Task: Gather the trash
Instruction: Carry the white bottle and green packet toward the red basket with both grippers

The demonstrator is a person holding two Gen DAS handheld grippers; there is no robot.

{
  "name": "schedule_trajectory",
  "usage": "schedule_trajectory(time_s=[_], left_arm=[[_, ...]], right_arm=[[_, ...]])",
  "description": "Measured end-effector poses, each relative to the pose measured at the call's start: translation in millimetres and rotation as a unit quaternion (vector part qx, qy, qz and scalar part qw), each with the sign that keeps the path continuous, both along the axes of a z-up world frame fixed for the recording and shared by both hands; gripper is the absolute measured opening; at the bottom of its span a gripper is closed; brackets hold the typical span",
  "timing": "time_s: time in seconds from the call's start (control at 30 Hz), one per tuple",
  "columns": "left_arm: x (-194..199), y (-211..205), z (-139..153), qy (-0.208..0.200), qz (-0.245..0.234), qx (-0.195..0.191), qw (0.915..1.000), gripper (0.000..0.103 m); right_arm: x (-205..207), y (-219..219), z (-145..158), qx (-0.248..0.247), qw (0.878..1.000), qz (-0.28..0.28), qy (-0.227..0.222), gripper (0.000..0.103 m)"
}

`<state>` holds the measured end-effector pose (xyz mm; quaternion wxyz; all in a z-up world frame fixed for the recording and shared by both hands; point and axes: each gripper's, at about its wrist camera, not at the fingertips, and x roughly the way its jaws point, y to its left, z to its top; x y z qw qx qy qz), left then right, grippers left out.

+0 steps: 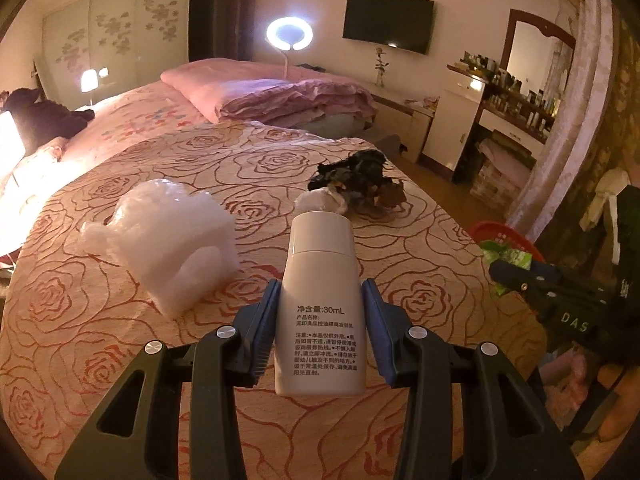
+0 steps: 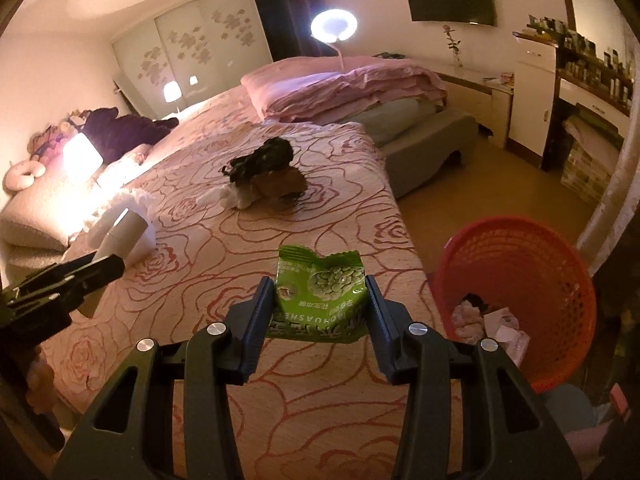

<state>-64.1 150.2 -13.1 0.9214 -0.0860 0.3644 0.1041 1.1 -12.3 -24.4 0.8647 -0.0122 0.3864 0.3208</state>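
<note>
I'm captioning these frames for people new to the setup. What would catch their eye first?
Probably the white bottle gripped upright in the left gripper, and the green snack packet clamped in the right gripper. Next, the red mesh basket on the floor beside the bed, with some trash already inside.

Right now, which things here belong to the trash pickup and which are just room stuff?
Job:
white bottle, in left hand-held gripper
green snack packet, in right hand-held gripper
white foam piece
dark crumpled pile
red basket

Lying about:
pink folded quilt
ring lamp
wall TV
</note>
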Motion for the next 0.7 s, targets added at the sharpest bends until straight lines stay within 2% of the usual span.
schedule_trajectory(time_s=[0.7], left_arm=[[32,-39,8,-0.003,-0.052,0.024,0.9983,0.040]], right_arm=[[14,-42,14,0.017,0.998,-0.054,-0.018,0.044]])
